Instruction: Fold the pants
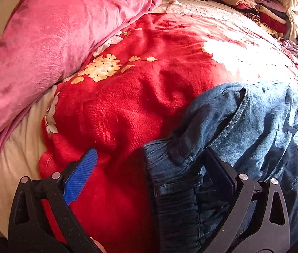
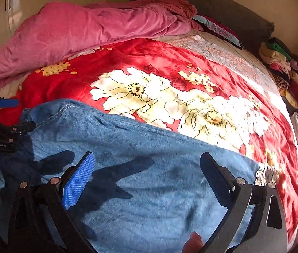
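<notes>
One pair of blue denim pants [image 2: 140, 168] is spread across the near part of the bed, on a red blanket [image 2: 170, 63] printed with large white flowers. The elastic waistband [image 1: 170, 168] is seen in the left wrist view, bunched at the pants' left end, with a pocket seam running up beside it. The left gripper [image 1: 151, 168] is held wide open, its right finger over the waistband and its blue-padded left finger over the red blanket; whether the denim is touched cannot be told. The right gripper [image 2: 149, 172] is likewise spread open over the pants, its shadow cast on the cloth. A pink quilt [image 2: 85, 27] is heaped along the far left of the bed. A pile of folded clothes [image 2: 286, 71] is stacked at the far right, beside the dark headboard [image 2: 222, 10]
</notes>
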{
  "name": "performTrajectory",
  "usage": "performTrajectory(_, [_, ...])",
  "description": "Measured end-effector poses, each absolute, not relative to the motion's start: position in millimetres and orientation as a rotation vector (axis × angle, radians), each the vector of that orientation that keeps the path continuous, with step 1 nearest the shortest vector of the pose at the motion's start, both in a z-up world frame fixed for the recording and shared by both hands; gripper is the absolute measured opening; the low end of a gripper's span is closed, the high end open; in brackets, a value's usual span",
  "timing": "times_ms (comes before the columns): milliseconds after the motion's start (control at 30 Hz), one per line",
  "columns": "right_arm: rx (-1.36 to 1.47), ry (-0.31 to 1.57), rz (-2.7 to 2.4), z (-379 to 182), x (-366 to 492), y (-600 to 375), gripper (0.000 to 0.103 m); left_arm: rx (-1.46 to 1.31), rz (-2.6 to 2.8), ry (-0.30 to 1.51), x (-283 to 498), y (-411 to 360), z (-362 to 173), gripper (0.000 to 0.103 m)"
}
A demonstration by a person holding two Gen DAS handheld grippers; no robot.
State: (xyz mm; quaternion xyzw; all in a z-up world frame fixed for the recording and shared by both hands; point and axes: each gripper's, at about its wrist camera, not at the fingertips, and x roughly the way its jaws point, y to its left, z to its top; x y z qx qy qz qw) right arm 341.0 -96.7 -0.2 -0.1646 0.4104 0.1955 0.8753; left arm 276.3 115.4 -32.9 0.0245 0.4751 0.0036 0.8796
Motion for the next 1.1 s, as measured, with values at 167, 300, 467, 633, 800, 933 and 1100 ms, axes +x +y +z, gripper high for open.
performTrajectory(167, [-0.398, 0.862, 0.453, -7, 364, -80, 0.099, 0.022, -0.072, 0.987, 285, 110, -35, 0.035])
performTrajectory(300, [-0.475, 0.869, 0.510, -14, 374, -64, 0.099, 0.018, -0.079, 0.928, 275, 110, -24, 0.031])
performTrajectory(467, [-0.582, 0.851, 0.569, -23, 376, -44, 0.091, -0.008, -0.092, 0.833, 257, 116, -1, 0.030])
performTrajectory(633, [-0.573, 0.863, 0.659, -30, 370, -31, 0.031, 0.004, -0.103, 0.799, 249, 111, 8, 0.030])
performTrajectory(800, [-0.484, 0.794, 0.683, -13, 344, -43, 0.012, 0.021, -0.089, 0.769, 239, 112, 9, 0.030])
performTrajectory(933, [-0.366, 0.738, 0.686, 15, 311, -67, 0.011, 0.029, -0.102, 0.728, 225, 110, 19, 0.030])
performTrajectory(1100, [-0.267, 0.690, 0.699, 41, 256, -91, 0.011, 0.040, -0.136, 0.665, 192, 102, 34, 0.030])
